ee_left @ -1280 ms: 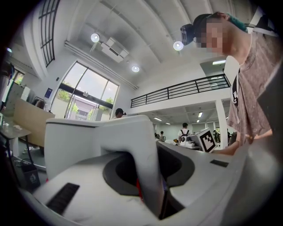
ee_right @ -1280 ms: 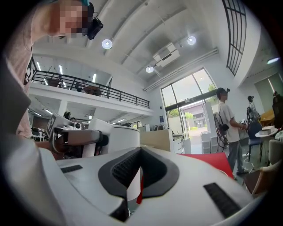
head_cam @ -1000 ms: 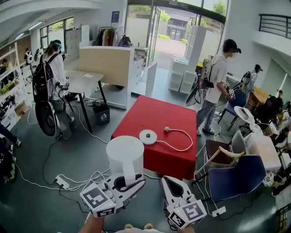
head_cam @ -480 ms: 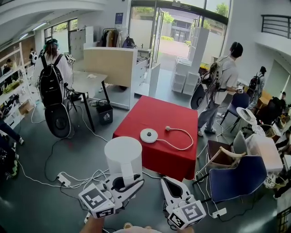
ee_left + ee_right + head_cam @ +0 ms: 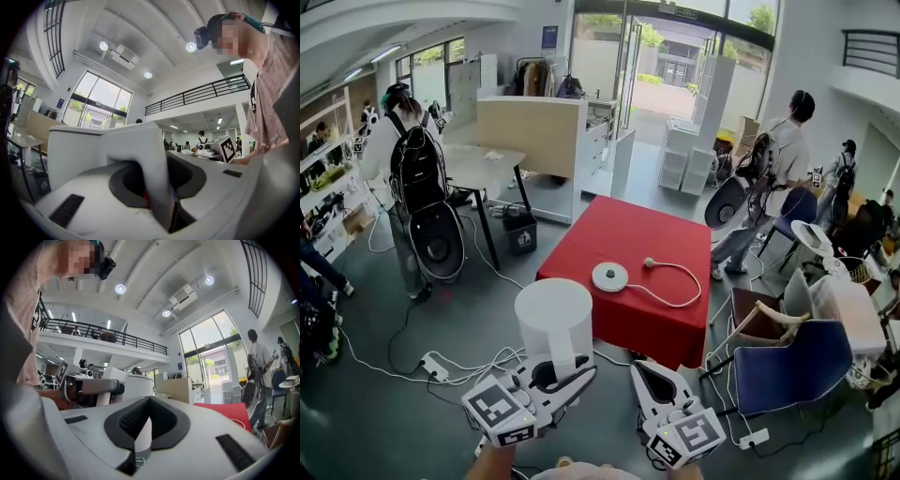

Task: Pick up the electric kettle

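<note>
Kettle [image 5: 555, 319]: white, upright, held clear of bench [image 5: 675, 234]
Left gripper [image 5: 565, 375]: jaws clenched on handle [image 5: 563, 358]
Right gripper [image 5: 639, 368]: jaws pressed together, nothing between them
Base [image 5: 608, 277]: sat on bench, cord attached

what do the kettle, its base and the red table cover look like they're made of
Kettle: probably matte white plastic, possibly coated metal; the surface is even and dull, with no sharp glints.
Base: apparently white plastic, a smooth moulded disc; the finish is too small to judge.
Table cover: red fabric, matte; it falls over the table edges and hangs down the sides.
</note>
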Demonstrator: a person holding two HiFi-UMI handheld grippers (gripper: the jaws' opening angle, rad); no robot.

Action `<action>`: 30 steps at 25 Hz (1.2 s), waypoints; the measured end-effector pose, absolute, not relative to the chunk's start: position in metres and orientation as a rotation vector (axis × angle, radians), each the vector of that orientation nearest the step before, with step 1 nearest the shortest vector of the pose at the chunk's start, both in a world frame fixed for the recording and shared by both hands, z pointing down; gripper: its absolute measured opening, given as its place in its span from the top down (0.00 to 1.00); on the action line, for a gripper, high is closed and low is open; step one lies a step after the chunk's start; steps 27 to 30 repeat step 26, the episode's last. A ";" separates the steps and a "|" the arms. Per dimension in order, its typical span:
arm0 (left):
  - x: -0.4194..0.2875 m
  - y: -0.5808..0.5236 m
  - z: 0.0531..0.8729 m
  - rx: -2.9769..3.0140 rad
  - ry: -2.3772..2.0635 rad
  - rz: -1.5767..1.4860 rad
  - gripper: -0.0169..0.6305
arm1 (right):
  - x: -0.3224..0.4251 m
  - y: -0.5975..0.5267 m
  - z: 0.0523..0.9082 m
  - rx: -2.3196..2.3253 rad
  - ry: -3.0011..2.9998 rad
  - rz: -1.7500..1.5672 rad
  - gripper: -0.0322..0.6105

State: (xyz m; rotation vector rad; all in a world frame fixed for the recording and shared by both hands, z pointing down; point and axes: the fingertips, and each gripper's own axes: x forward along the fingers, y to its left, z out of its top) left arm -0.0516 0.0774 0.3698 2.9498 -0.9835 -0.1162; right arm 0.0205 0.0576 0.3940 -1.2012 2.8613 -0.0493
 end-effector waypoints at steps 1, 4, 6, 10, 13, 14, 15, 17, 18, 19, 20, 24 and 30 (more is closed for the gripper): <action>-0.052 0.078 0.369 2.949 -0.983 -0.116 0.82 | 0.020 0.058 0.393 -1.198 2.862 -0.049 0.94; -0.054 0.079 0.368 2.950 -0.983 -0.115 0.82 | 0.015 0.060 0.389 -1.195 2.872 -0.041 0.94; -0.055 0.079 0.367 2.951 -0.983 -0.113 0.82 | 0.014 0.061 0.389 -1.192 2.872 -0.041 0.94; -0.055 0.080 0.369 2.951 -0.983 -0.106 0.82 | 0.015 0.062 0.389 -1.188 2.870 -0.035 0.94; -0.057 0.081 0.370 2.948 -0.983 -0.112 0.82 | 0.014 0.062 0.391 -1.188 2.867 -0.045 0.94; -0.057 0.081 0.371 2.947 -0.982 -0.112 0.82 | 0.013 0.063 0.392 -1.183 2.863 -0.050 0.94; -0.058 0.082 0.371 2.945 -0.980 -0.111 0.82 | 0.013 0.064 0.392 -1.178 2.863 -0.049 0.94; -0.059 0.083 0.370 2.941 -0.979 -0.109 0.82 | 0.011 0.066 0.388 -1.175 2.867 -0.028 0.94; -0.059 0.083 0.370 2.941 -0.982 -0.110 0.82 | 0.010 0.066 0.385 -1.175 2.868 -0.018 0.94; -0.060 0.083 0.369 2.940 -0.985 -0.111 0.82 | 0.008 0.066 0.382 -1.174 2.869 -0.010 0.94; -0.060 0.084 0.369 2.941 -0.987 -0.113 0.82 | 0.007 0.066 0.381 -1.172 2.871 -0.005 0.94; -0.065 0.083 0.370 2.942 -0.986 -0.117 0.82 | 0.001 0.064 0.381 -1.167 2.877 0.007 0.94; -0.067 0.081 0.371 2.942 -0.985 -0.120 0.82 | -0.002 0.063 0.381 -1.161 2.880 0.015 0.94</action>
